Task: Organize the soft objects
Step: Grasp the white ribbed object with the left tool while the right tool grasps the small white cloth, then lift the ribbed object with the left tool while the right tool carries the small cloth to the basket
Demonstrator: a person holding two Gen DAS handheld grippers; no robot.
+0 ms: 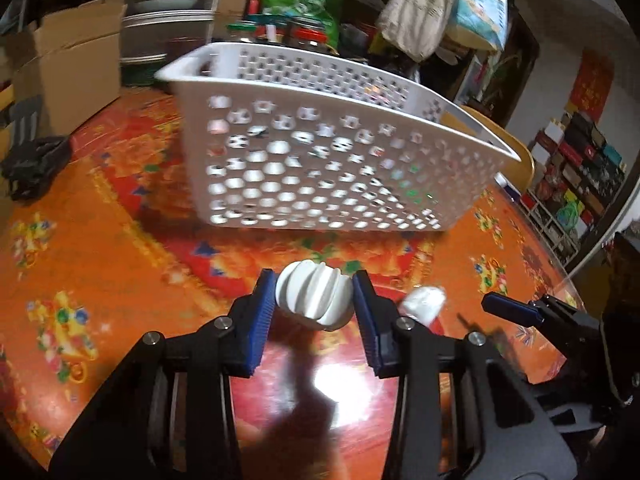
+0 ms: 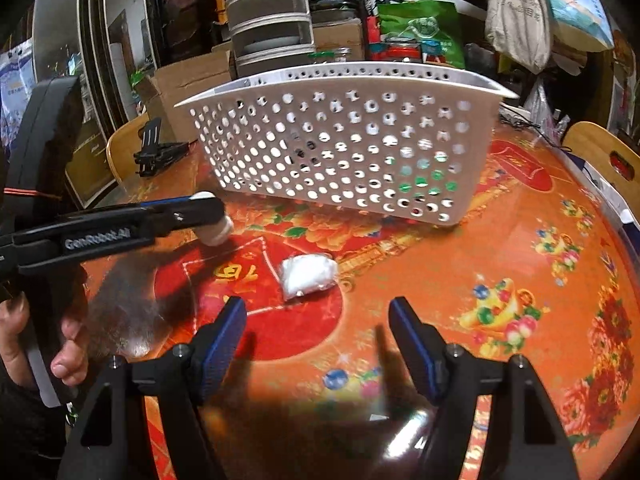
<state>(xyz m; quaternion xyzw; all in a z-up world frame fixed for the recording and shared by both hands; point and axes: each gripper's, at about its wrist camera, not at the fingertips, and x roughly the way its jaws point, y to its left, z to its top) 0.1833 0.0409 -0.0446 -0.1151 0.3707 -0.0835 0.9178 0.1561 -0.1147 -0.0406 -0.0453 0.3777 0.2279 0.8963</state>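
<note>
My left gripper (image 1: 314, 294) is shut on a white ribbed soft ball (image 1: 316, 295) and holds it above the table, in front of the white perforated basket (image 1: 320, 152). The right wrist view shows this gripper (image 2: 208, 216) from the side with the white ball (image 2: 216, 230) in it. A small white wrapped soft packet (image 2: 307, 275) lies on the red and orange tablecloth; it also shows in the left wrist view (image 1: 424, 303). My right gripper (image 2: 318, 328) is open and empty, just short of the packet. The basket (image 2: 344, 148) stands beyond it.
The round table (image 2: 500, 280) has a glossy patterned cloth. A black clamp-like object (image 1: 34, 162) lies at the table's left edge. Wooden chair backs (image 2: 604, 156) stand at the rim. Boxes, jars and bags crowd behind the basket.
</note>
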